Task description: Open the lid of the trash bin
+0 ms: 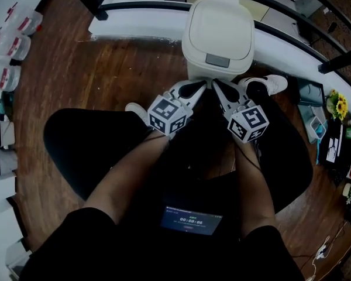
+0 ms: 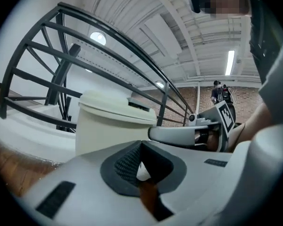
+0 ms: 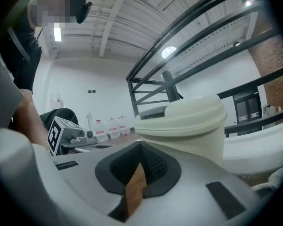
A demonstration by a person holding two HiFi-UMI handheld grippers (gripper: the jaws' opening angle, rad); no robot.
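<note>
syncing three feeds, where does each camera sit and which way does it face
Head view: on the person's head, facing steeply down at the closed trash bin; shows both forearms, left gripper and right gripper.
Left gripper view: on the left gripper, looking along its shut jaws up at the trash bin; right gripper and forearm at right.
Right gripper view: on the right gripper, along its shut jaws toward the trash bin; left gripper and forearm at left.
Shared: both gripper views show the trash bin and black railing.
</note>
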